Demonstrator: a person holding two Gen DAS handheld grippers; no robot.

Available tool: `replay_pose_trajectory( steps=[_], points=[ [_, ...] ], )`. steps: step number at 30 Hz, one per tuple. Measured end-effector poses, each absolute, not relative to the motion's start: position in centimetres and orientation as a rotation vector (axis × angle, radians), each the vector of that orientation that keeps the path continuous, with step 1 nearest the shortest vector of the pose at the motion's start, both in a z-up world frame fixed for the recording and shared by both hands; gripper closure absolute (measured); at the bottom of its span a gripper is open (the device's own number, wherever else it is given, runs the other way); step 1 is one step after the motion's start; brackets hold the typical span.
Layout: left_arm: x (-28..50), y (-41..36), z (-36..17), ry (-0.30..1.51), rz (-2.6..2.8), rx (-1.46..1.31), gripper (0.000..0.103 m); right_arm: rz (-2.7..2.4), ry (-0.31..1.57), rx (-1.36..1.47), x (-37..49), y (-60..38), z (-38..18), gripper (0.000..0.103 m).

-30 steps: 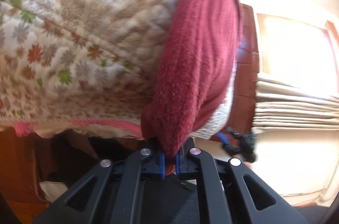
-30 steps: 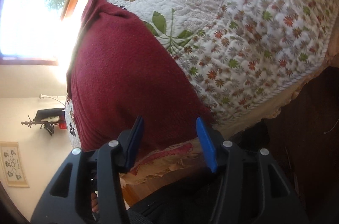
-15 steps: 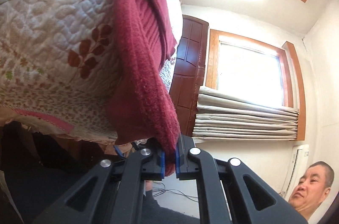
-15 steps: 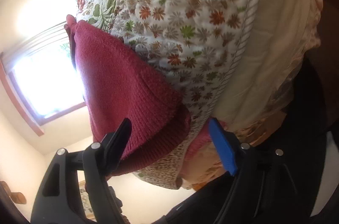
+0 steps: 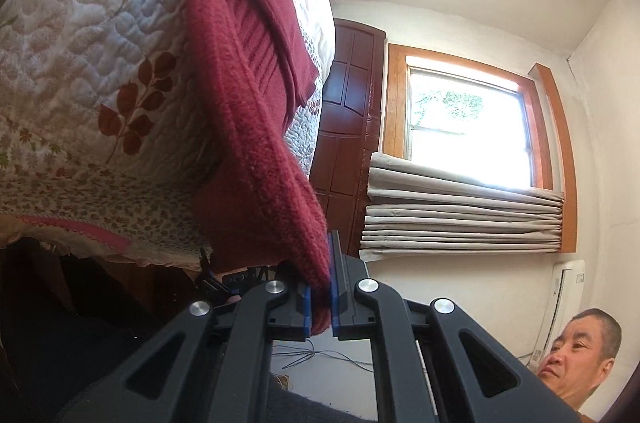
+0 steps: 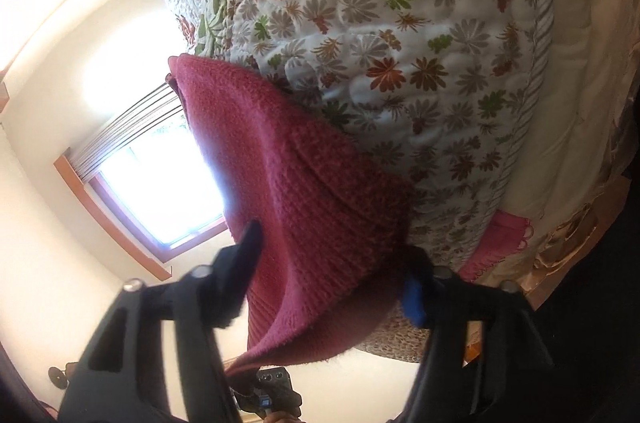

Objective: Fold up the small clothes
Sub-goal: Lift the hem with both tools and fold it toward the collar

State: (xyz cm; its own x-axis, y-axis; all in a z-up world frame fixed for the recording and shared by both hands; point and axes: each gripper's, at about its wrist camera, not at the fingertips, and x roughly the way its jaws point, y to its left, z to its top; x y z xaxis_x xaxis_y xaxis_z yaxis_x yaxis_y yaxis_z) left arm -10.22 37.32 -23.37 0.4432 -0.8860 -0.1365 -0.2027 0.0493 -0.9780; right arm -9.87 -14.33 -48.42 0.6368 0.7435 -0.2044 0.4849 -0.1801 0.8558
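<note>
Left gripper [image 5: 319,297] stays clamped on the maroon sweater [image 5: 256,127] hem, lower centre. Right gripper [image 6: 332,263], fingers wide, has moved around the sweater's other corner since a second ago. Sweater drapes off the quilt [image 6: 400,23]; second grasp looks imminent.

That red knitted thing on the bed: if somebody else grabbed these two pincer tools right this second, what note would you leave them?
Left gripper: shut on an edge of the red sweater, holding that edge lifted off the floral quilt.
Right gripper: open, its fingers either side of the sweater's lower part, nothing clamped.
Sweater: mostly lying on the quilt near the bed's edge, with one layer already doubled over on top.
Done: one edge picked up.
Left: probably close the right gripper on the cloth, carry the fold across, lay it flat and let go. How neat the far side is cannot be seen.
</note>
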Motion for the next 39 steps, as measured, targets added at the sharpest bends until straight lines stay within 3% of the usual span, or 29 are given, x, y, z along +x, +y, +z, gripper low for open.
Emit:
replay_pose_trajectory(
  steps=[1,4,13,22,32,39],
  points=[
    [-10.3,37.3,-23.7,1.022,-0.686,-1.460,0.097,0.310,0.980,1.826,-9.6,-15.1,-48.0,0.079],
    [-11.2,37.8,-24.6,1.026,-0.662,-1.470,0.097,0.292,0.956,1.762,-9.2,-16.6,-45.3,0.089],
    [-14.6,38.5,-28.3,1.004,-0.609,-1.575,0.097,0.307,0.965,1.429,-8.2,-18.5,-33.2,0.091],
    [-15.0,38.7,-27.4,0.822,-0.656,-1.680,0.097,0.345,0.962,1.305,-4.9,-17.8,-26.1,0.091],
    [-10.6,39.6,-25.8,0.607,-0.643,-1.823,0.097,0.402,0.994,1.189,2.6,-17.8,-21.4,0.091],
    [-5.4,40.5,-29.1,0.583,-0.466,-1.935,0.097,0.394,1.112,1.098,10.8,-16.0,-22.2,0.091]
  ],
)
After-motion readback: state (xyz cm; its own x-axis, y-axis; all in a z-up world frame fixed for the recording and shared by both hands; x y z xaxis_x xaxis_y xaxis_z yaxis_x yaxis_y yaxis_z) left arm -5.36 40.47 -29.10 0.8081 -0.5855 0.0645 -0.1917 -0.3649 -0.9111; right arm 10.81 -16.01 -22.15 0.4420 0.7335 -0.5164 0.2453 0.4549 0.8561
